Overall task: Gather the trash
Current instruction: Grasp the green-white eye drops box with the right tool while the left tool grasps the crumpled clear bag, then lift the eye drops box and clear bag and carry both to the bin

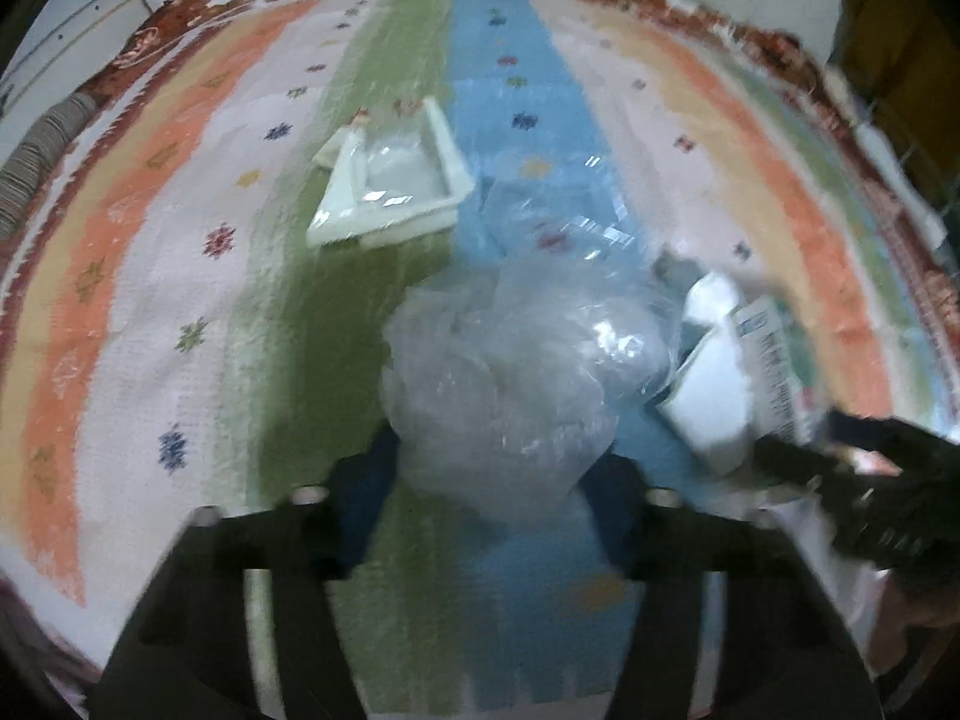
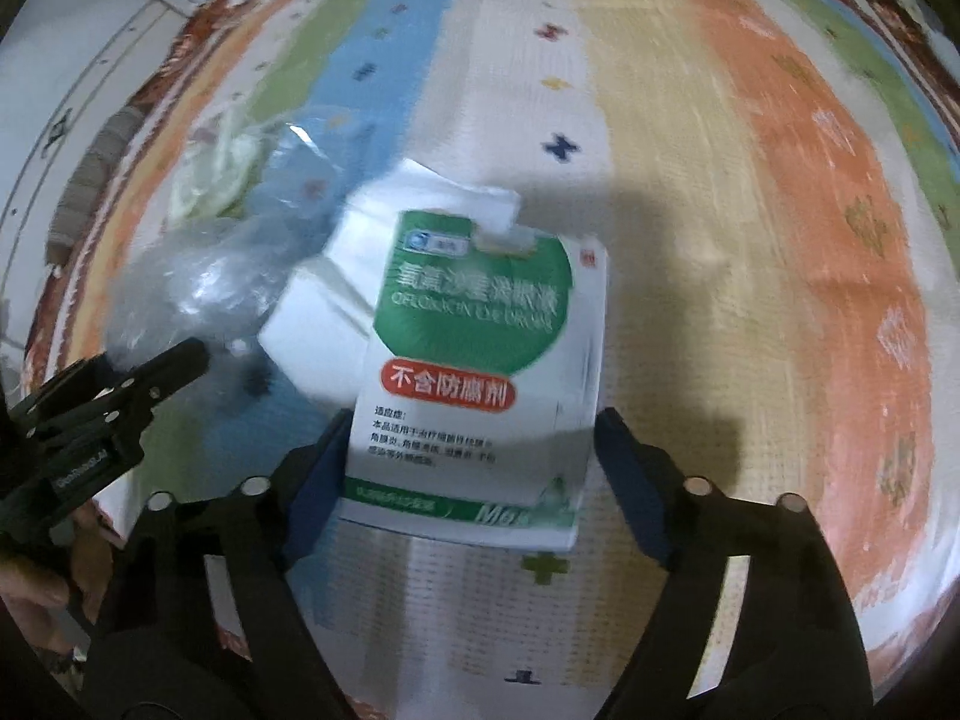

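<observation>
My left gripper (image 1: 501,462) is shut on a crumpled clear plastic bag (image 1: 516,360) that bulges out between the fingers above the striped rug. My right gripper (image 2: 471,456) is shut on a white and green medicine box (image 2: 480,372), flattened, with red and green print. The box (image 1: 765,360) and the right gripper (image 1: 840,468) also show at the right of the left wrist view. A white crumpled paper (image 2: 336,300) lies behind the box. The plastic bag (image 2: 198,288) and the left gripper (image 2: 180,360) show at the left of the right wrist view.
A white rectangular tray (image 1: 447,144) lies on the green stripe further away, with clear plastic in it. A second clear plastic sheet (image 1: 558,210) lies on the blue stripe. The striped rug (image 2: 750,240) covers the floor. A white cabinet (image 1: 78,30) stands at the far left.
</observation>
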Motion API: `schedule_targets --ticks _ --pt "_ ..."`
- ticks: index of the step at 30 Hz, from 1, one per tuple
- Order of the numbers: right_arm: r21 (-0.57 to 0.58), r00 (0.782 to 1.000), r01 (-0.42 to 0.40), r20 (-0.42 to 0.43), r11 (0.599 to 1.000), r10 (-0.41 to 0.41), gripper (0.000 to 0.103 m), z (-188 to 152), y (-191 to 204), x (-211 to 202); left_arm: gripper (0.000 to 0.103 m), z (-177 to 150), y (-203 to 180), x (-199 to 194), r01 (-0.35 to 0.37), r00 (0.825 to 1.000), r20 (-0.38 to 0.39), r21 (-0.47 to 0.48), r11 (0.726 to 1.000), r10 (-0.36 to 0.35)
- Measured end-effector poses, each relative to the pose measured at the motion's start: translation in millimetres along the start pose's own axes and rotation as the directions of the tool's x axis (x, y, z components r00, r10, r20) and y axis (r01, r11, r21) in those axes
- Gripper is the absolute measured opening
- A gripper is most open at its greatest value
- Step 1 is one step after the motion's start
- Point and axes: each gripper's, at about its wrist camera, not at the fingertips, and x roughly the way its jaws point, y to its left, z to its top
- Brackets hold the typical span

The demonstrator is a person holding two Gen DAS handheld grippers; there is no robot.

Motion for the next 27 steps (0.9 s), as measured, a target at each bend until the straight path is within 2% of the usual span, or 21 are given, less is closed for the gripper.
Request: schedule_targets --ticks 3,6,19,27 --pt "0.026 1.0 -0.007 -0.01 1.0 0.007 0.068 -0.8 -3.6 0.5 0.035 -0.6 2.5 -5.5 -0.005 1.0 -0.009 -0.001 1.0 0.005" --pt "0.038 1.0 -0.009 -0.003 0.999 0.009 0.067 -0.8 -6.1 -4.6 0.031 -1.0 9.7 -14.4 -0.009 1.0 -0.028 -0.023 1.0 0.008" --pt "0.036 0.999 -0.008 0.05 0.999 0.006 0.067 4.2 -16.2 -38.0 0.028 0.2 39.1 -64.5 0.017 1.0 0.029 -0.142 0.99 -0.013" --pt "0.006 0.995 -0.009 0.104 1.0 0.008 0.067 -3.7 -12.8 -70.0 0.028 -3.0 43.5 -92.4 0.019 0.997 0.075 -0.168 0.986 -0.007"
